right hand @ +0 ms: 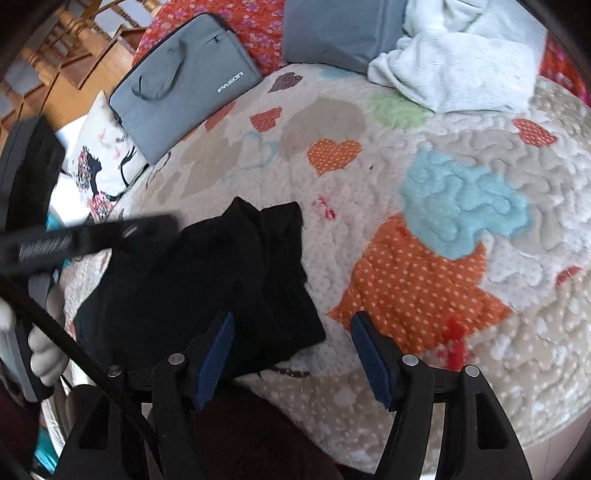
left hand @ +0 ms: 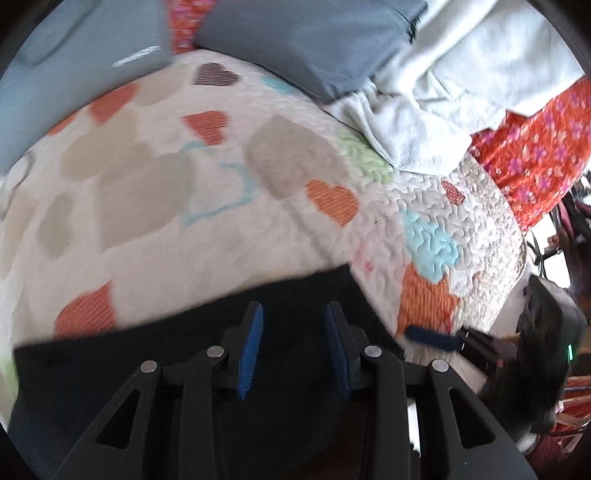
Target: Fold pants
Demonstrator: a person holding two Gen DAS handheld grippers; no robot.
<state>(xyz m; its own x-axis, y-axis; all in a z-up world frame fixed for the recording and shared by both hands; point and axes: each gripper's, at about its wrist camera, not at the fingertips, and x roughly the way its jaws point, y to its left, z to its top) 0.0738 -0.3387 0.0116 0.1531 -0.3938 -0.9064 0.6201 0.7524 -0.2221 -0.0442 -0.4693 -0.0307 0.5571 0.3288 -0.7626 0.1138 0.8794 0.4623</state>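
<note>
While the black pants (right hand: pixel 199 280) lie bunched on the quilt (right hand: pixel 461 155), both grippers hang over the bed with nothing in their jaws. At nine o'clock in the right wrist view, a gloved hand (right hand: pixel 44 354) grips the left tool's handle, and the left gripper (right hand: pixel 155 227) reaches in as a blurred dark bar over the left part of the pants. Above it, at ten o'clock, a grey bag (right hand: pixel 184 85) lies on the quilt's far edge, and a pillow (right hand: pixel 99 162) with a printed figure sits just beside it. The pants fill the lower left, from eight o'clock in to the centre, folded into a rough heap. At six o'clock the right gripper (right hand: pixel 291 354) stands wide apart: its left finger is over the pants' near corner, its right finger over bare quilt, and neither blue pad presses on cloth. Past one o'clock a white towel (right hand: pixel 461 70) is heaped beside a grey cushion (right hand: pixel 343 33). In the left wrist view, much blurred, the pants (left hand: pixel 184 350) spread across the bottom from eight to five o'clock. The left gripper (left hand: pixel 294 321) hovers above them at six o'clock, partly open, with a clear gap between its pads and no fabric pinched. At four o'clock the right gripper (left hand: pixel 436 338) shows as a blue pad over the quilt (left hand: pixel 147 206).
</note>
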